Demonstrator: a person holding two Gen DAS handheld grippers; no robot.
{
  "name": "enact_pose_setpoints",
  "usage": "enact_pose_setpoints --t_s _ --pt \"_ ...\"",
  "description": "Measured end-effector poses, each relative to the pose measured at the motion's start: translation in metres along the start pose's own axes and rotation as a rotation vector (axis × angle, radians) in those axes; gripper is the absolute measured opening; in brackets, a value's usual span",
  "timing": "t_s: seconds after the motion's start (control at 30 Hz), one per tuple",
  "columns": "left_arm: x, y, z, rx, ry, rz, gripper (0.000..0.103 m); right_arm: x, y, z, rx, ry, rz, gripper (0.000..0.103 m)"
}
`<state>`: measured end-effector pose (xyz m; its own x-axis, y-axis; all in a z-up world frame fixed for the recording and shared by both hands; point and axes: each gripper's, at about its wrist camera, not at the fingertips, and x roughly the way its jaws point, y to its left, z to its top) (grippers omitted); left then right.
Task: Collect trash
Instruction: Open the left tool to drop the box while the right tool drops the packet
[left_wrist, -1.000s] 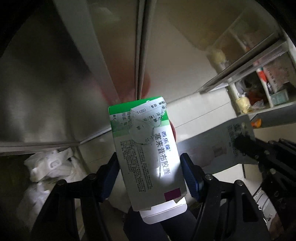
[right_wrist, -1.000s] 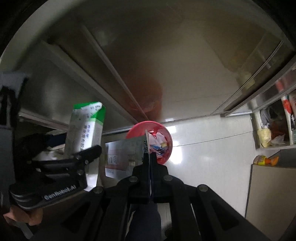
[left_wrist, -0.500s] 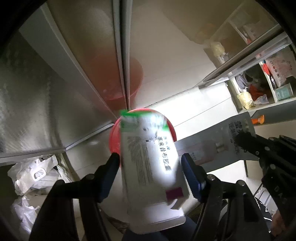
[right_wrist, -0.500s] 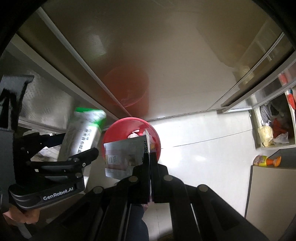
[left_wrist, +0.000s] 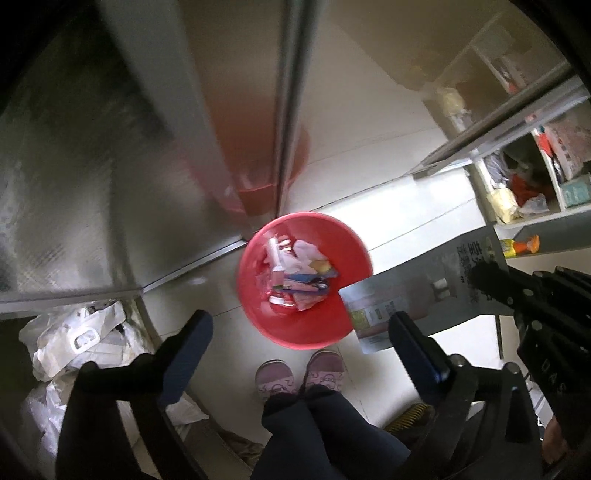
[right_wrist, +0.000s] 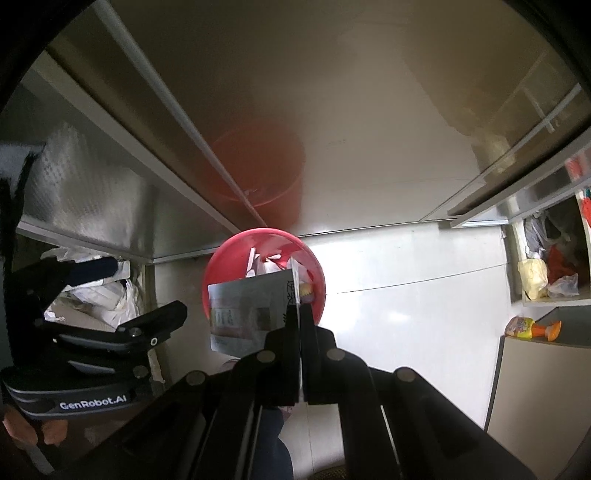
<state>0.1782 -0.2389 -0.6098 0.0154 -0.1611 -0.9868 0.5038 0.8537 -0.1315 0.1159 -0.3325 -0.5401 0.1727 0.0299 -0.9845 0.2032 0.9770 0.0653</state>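
- Pale tiled floor (left_wrist: 402, 221), steel cabinet fronts behind; red bin (left_wrist: 354, 243) parked against them, already holding wrappers.
- Left claw (left_wrist: 301, 341) points down over the bin, jaws just opened wide, nothing between them.
- Right claw (right_wrist: 300, 314) clamped tight on a flat silver packet (right_wrist: 245, 310), hung above the bin rim, likely to drop next.

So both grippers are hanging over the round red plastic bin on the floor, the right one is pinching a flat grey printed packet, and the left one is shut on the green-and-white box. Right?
Not quite. In the left wrist view the left gripper stands open and empty, its jaws having just been opening. The right gripper does pinch the flat grey printed packet over the round red plastic bin.
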Motion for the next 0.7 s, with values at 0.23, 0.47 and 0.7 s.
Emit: enact_pose_setpoints --t_s 0.23,0.47,0.7 --pt "0.007 0.024 -0.004 -0.038 0.005 0.036 0.103 0.015 0.016 0.004 -0.049 0.015 -0.004 0.001" --pt "-0.005 0.035 -0.011 -0.075 0.006 0.066 0.103 0.015 0.026 0.007 -0.085 0.032 -0.041 0.047" --pt "-0.052 0.036 -0.02 -0.1 -0.015 0.068 0.103 -0.032 0.023 0.005 -0.089 0.009 -0.067 0.07"
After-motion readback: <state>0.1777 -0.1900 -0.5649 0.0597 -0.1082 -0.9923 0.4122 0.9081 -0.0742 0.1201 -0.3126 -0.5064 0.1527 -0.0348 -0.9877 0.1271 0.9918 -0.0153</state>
